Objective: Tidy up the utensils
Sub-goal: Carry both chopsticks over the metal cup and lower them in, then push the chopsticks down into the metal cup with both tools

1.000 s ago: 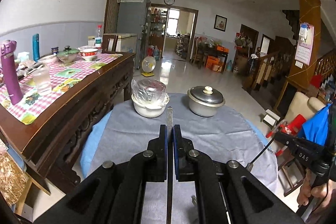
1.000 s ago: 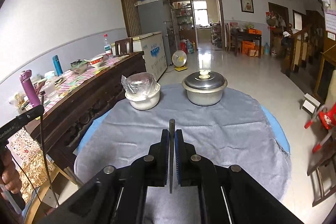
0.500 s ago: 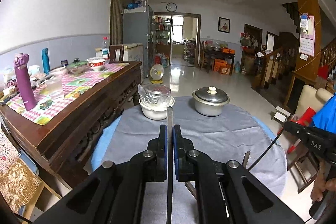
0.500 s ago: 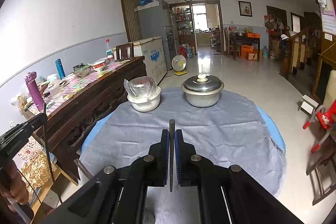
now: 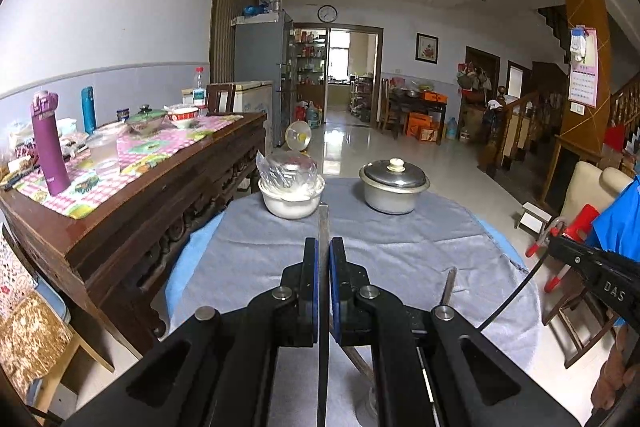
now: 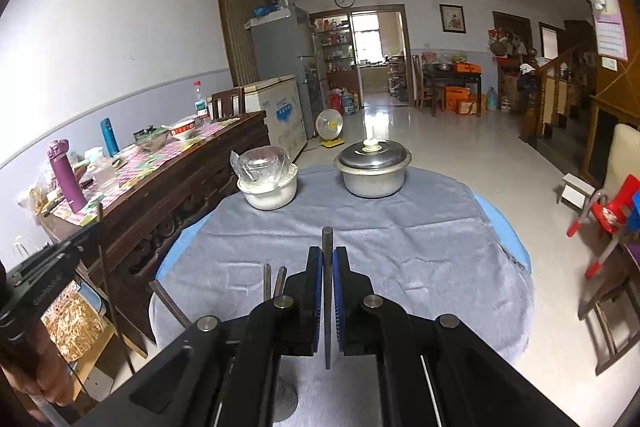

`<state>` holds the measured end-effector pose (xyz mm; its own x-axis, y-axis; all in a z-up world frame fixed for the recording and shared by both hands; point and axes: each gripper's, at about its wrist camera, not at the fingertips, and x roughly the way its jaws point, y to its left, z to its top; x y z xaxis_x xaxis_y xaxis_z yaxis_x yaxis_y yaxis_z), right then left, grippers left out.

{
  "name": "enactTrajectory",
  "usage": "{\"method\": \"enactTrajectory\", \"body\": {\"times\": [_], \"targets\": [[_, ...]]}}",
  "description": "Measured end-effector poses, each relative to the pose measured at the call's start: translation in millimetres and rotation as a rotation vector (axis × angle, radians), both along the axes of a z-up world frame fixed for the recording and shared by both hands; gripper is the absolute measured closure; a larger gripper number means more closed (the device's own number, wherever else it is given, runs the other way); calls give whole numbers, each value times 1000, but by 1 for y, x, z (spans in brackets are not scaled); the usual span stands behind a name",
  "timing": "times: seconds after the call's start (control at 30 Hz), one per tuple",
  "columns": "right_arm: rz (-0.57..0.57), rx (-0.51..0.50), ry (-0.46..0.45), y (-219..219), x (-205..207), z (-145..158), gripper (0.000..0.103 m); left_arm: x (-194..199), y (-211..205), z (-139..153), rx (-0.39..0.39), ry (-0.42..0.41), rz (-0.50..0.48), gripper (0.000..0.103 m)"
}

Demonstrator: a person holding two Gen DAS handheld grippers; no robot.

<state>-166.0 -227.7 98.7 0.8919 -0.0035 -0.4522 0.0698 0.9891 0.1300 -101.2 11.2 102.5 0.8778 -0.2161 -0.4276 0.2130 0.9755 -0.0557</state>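
My left gripper (image 5: 323, 247) is shut on a thin metal utensil handle (image 5: 322, 223) that sticks out forward above the grey cloth (image 5: 400, 259). My right gripper (image 6: 327, 255) is shut on a similar metal utensil handle (image 6: 327, 239). In the left wrist view another utensil handle (image 5: 448, 285) lies on the cloth to the right of my fingers. In the right wrist view two handles (image 6: 272, 281) lie side by side left of my fingers, and a third (image 6: 168, 307) lies farther left. Their heads are hidden under the grippers.
On the round table's far side stand a white bowl with a plastic-wrapped glass bowl (image 5: 291, 187) and a lidded metal pot (image 5: 394, 187). A cluttered dark wooden sideboard (image 5: 132, 195) runs along the left. Chairs (image 6: 612, 219) stand to the right.
Both grippers have lifted and drawn back with their utensils; more of the near cloth and the utensils lying on it have come into view.
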Motion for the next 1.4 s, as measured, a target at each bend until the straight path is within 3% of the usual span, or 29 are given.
{"method": "enactTrajectory", "body": {"times": [0.3,0.43,0.57,0.93,1.4], "targets": [[-43,118,16,-6,-24,-21,97,-13,0,-22,-57,26,15,98],[-52,108,24,-5,-27,-24,97,-18,3,-30,-72,32,17,98],[-47,116,16,-3,-31,-23,97,-18,15,-31,-137,35,15,98],[-54,90,-46,12,-47,-14,97,-40,35,-14,-305,-116,12,98],[-74,112,-173,10,-78,8,97,-47,22,-6,-302,-182,41,98]]}}
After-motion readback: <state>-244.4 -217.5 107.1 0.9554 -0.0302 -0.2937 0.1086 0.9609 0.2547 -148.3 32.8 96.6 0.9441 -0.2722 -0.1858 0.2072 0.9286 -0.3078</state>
